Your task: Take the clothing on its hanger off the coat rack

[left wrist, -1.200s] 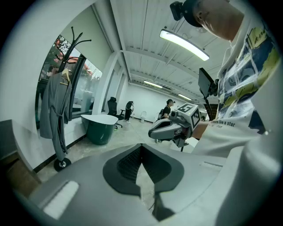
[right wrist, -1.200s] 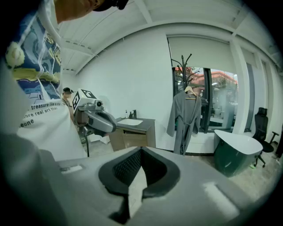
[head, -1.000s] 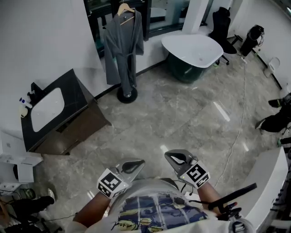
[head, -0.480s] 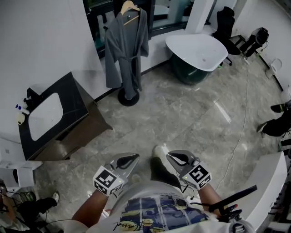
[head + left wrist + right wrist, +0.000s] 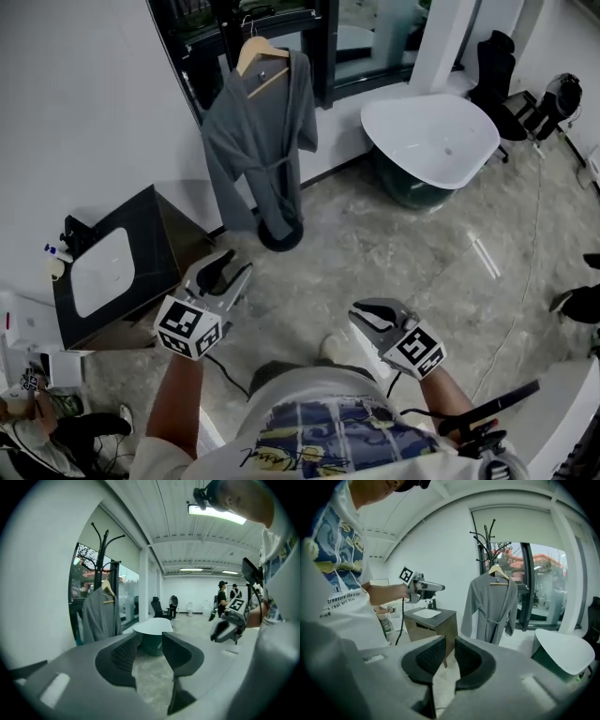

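Note:
A grey robe hangs on a wooden hanger from a black coat rack, whose round base stands on the floor by the window. My left gripper is raised in front of me, well short of the robe, and its jaws are opening with nothing between them. In the left gripper view the robe is far off at the left. My right gripper stays low by my body, shut and empty. In the right gripper view the robe and the hanger are ahead.
A dark vanity with a white sink stands against the wall at the left. A white bathtub sits to the right of the rack, with a black chair behind it. A cable runs across the marble floor. People stand far back.
My left gripper has lifted and reached forward toward the rack, and its jaws have parted. I have come closer to the robe. The right gripper keeps its place.

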A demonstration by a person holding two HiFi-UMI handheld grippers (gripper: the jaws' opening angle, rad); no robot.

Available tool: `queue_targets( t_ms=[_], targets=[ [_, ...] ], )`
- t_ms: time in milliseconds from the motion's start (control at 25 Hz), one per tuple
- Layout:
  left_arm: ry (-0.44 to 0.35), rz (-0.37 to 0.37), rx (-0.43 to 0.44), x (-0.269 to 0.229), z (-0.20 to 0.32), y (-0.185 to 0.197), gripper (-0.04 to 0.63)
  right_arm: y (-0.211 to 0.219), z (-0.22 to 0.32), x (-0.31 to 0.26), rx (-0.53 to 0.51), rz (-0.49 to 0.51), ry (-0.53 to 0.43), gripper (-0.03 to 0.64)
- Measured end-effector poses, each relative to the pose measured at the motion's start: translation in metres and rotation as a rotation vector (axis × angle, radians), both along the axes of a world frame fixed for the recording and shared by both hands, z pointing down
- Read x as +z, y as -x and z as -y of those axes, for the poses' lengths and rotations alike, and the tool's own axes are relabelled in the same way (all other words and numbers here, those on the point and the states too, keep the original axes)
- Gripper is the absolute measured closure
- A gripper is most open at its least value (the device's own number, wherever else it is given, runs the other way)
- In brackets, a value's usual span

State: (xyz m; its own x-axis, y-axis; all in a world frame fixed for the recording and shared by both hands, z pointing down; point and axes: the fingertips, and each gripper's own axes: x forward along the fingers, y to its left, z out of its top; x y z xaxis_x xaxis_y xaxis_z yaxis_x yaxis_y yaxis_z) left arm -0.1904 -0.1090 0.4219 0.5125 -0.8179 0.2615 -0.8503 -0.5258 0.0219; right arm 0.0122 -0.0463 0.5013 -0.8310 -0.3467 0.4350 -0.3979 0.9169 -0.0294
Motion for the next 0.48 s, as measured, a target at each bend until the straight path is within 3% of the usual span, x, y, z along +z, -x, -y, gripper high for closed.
queue_targets(
  t_ms=[120,280,480],
  targets=[
    [-0.036,0.052,-0.083,-0.029,0.066,0.03,0.403,-0.015,0.032,0.008,0.004,-0.018,0.022,0.557],
    [-0.057,0.163,-0.125,-0.065,0.153,0.07,0.374,-0.011,0.062,0.016,0.026,-0.001,0.061,0.558],
    [-0.002,0.205,-0.126,-0.076,0.26,0.11,0.293,0.0,0.103,0.012,0.087,-0.002,0.047,0.558]
  ],
)
